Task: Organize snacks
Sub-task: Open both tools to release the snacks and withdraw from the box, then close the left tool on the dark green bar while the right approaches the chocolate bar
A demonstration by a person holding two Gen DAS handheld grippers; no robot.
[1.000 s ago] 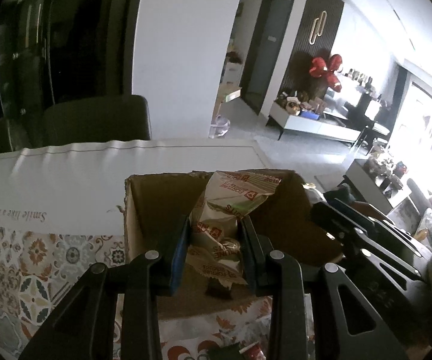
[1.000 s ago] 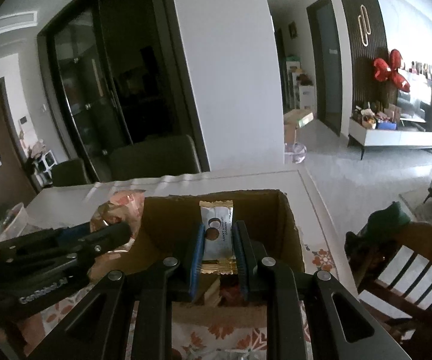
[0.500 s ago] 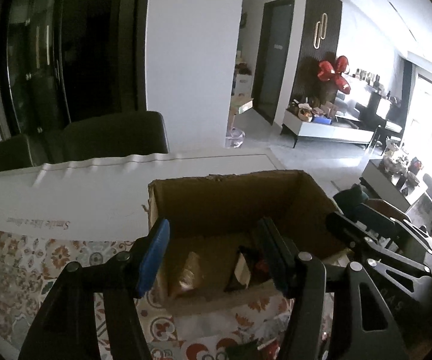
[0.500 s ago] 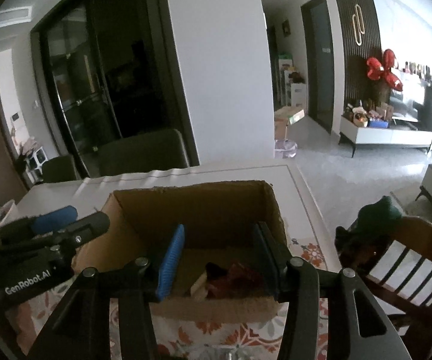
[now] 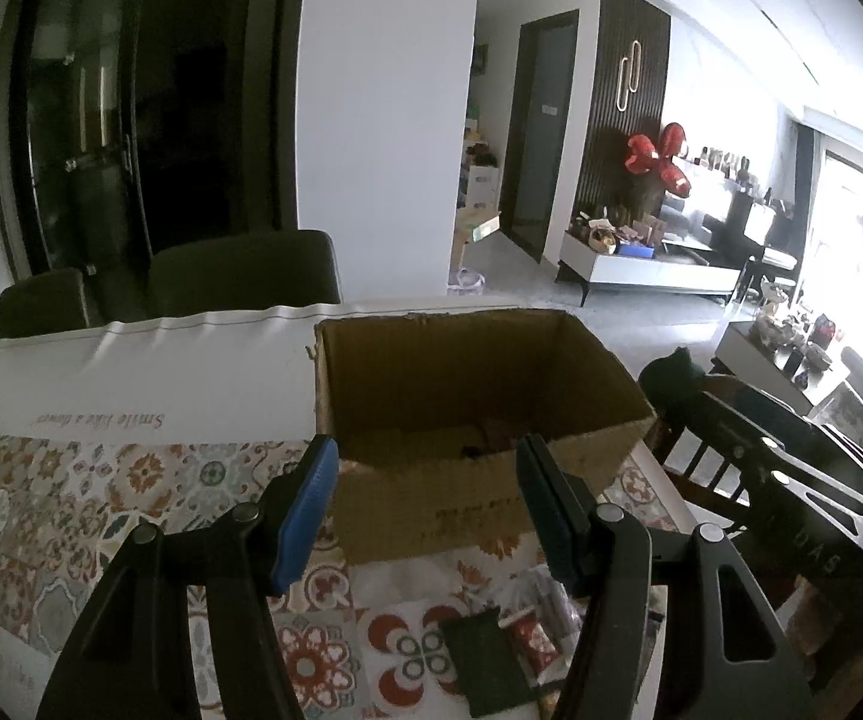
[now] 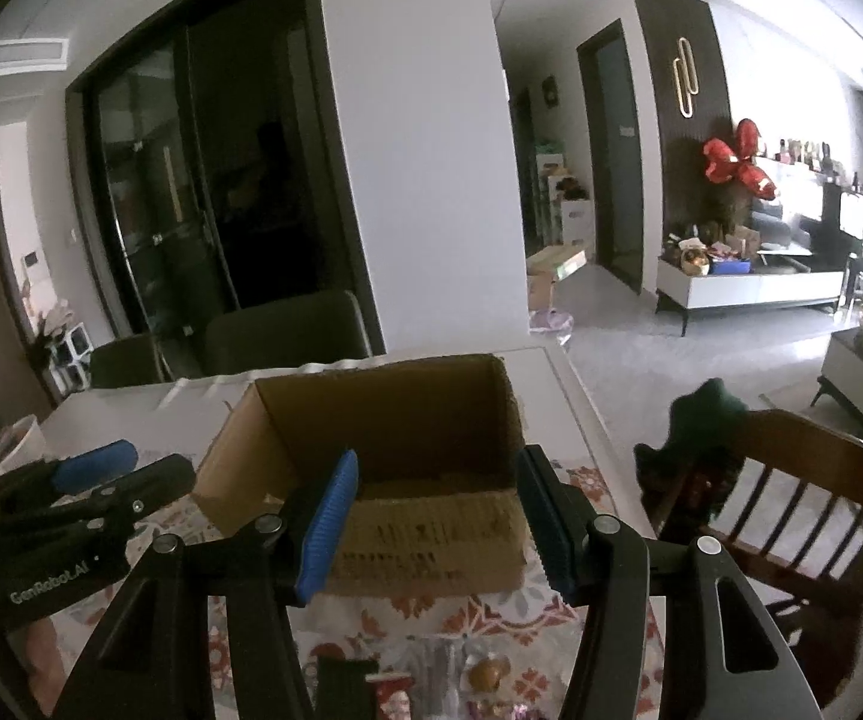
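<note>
In the left wrist view, the left gripper (image 5: 425,504) is hanging just in front of the box (image 5: 473,414), at 12 o'clock, with its fingers wide apart and holding nothing. Snack packs (image 5: 515,642) are lying on the flowery tablecloth (image 5: 71,516) at 6 o'clock.

In the right wrist view, the right gripper (image 6: 437,522) is also standing wide apart and holding nothing, facing the box (image 6: 395,456). The left gripper (image 6: 107,474) is showing at 9 o'clock. A wooden chair (image 6: 791,498) is standing at 3 o'clock.

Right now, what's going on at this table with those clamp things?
A person is sorting snacks into a cardboard box, using a two-finger gripper in each hand. At this moment the left gripper and right gripper are both open and empty, held just in front of the box. More wrapped snacks lie on the patterned tablecloth beneath them.
</note>
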